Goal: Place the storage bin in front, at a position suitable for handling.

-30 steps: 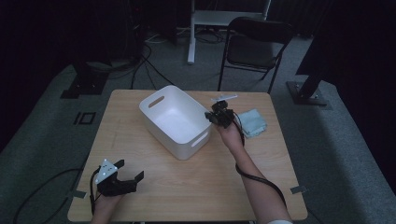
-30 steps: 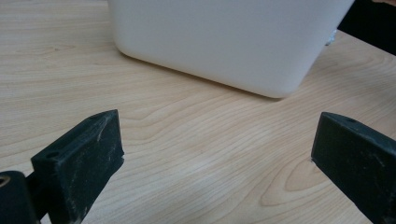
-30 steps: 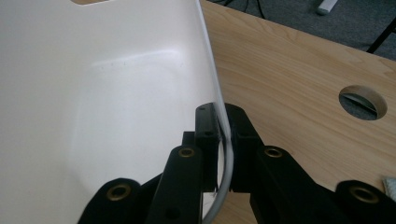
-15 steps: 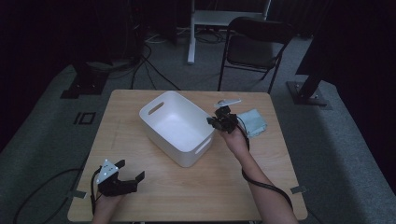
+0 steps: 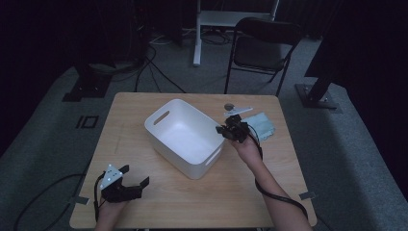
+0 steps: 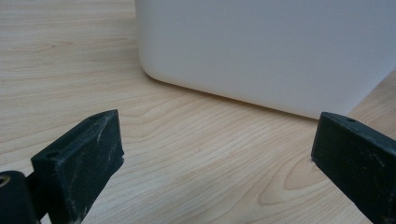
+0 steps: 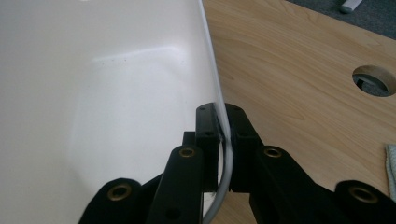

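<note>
Since the earlier frame the white bin (image 5: 187, 136) has slid toward the lower left of the high view, drawn by the right gripper (image 5: 226, 130), whose fingers (image 7: 208, 135) pinch its right-hand rim. The bin sits mid-frame on the surface (image 5: 298, 159), long axis running upper left to lower right. The left gripper (image 5: 132, 179), fingers spread and empty, waits at lower left, well apart from the bin.

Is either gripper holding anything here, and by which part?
The right gripper is clamped on the white bin at its rim; the left gripper stands open, holding nothing.
</note>
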A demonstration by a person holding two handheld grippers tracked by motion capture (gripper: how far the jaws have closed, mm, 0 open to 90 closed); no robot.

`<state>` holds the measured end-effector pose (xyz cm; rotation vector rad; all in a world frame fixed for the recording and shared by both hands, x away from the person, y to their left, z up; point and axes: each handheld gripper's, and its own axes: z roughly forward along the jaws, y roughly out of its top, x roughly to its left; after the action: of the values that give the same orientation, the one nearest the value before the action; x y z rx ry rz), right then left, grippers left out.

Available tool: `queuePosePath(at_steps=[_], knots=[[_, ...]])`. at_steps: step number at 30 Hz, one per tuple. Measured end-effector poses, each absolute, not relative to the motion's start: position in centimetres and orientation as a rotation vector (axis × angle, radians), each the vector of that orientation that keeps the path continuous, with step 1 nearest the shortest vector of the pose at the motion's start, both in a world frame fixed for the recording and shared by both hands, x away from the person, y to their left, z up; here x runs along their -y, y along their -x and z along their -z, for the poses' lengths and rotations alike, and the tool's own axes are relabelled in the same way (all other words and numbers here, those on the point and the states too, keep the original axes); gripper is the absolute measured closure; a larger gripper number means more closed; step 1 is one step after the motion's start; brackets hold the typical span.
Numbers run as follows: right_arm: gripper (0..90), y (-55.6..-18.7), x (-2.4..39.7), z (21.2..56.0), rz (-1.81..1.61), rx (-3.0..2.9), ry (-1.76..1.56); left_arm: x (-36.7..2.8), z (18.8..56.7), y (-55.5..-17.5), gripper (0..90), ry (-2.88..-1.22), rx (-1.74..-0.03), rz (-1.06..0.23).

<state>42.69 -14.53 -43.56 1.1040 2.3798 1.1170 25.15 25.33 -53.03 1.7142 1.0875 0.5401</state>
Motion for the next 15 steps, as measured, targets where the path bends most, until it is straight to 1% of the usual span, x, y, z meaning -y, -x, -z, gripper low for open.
queuePosePath(at_steps=[15], knots=[[85.4, -40.9, 16.0, 43.6, -1.125, -2.406, -1.070, -25.2, 53.0, -25.1, 2.4, -1.717, -1.088, -0.535]])
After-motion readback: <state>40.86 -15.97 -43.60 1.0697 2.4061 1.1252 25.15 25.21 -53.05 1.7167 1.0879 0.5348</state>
